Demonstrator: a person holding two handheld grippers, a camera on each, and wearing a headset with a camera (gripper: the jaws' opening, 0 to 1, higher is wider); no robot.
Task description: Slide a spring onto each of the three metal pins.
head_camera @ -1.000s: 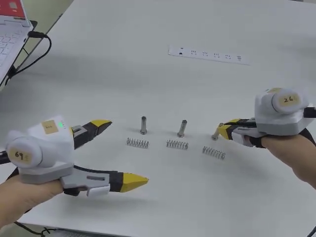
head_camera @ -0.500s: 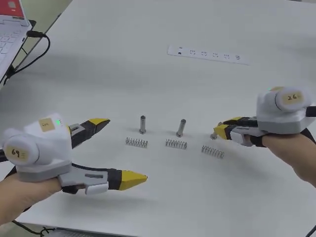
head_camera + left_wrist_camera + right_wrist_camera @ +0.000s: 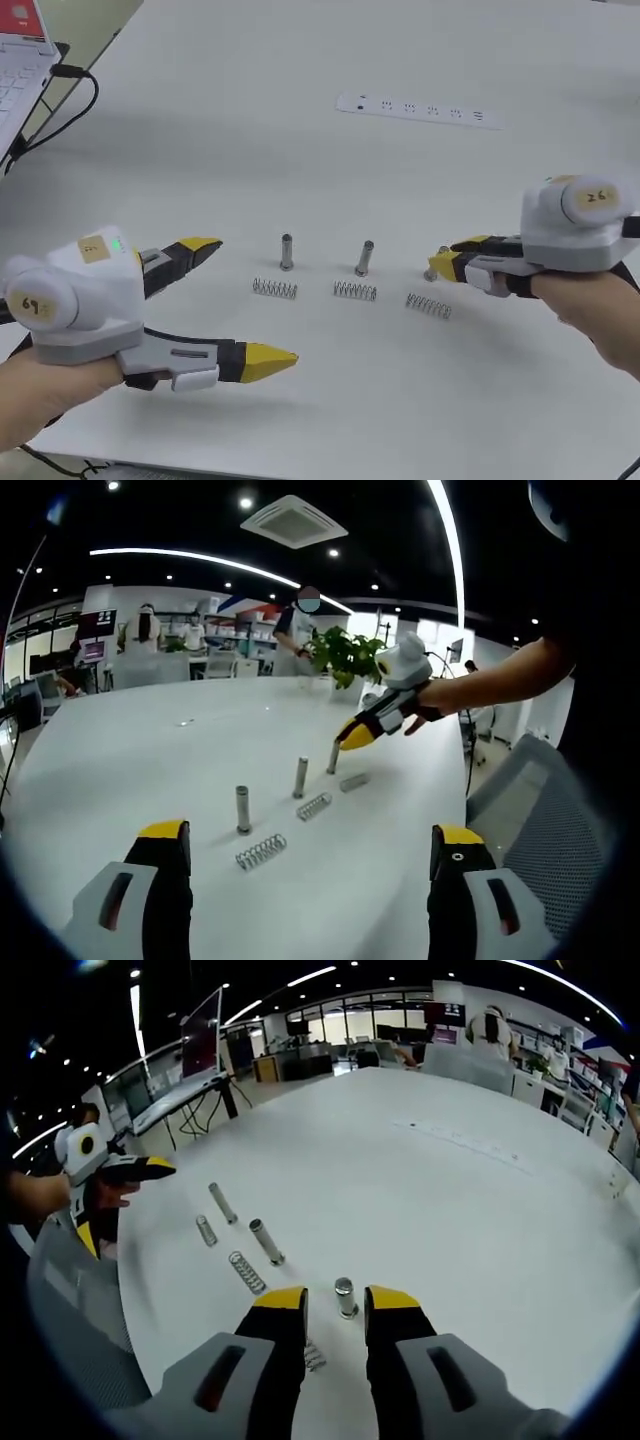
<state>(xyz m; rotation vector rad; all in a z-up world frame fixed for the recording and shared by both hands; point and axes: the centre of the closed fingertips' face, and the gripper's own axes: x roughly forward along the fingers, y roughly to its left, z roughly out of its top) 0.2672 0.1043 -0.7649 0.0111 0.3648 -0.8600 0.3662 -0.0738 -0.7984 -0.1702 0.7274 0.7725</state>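
Note:
Three short metal pins stand in a row on the white table (image 3: 300, 160): left pin (image 3: 287, 252), middle pin (image 3: 365, 258), right pin (image 3: 433, 270). In front of each lies a spring: left spring (image 3: 274, 289), middle spring (image 3: 355, 291), right spring (image 3: 428, 306). My right gripper (image 3: 438, 266) is low at the right pin. In the right gripper view that pin (image 3: 345, 1298) stands between the narrowly parted jaws, with a gap on both sides. My left gripper (image 3: 240, 300) hovers wide open, nothing in it, short of the left pin (image 3: 242, 808) and left spring (image 3: 260, 851).
A white power strip (image 3: 417, 109) lies farther back on the table. At the far left edge sit a laptop (image 3: 18, 55) and a black cable (image 3: 65, 110). Beyond the table are people at desks and a potted plant (image 3: 345, 655).
My right gripper has edged a little to the left, closing in around the right pin. My left gripper has barely shifted. Pins and springs stay put.

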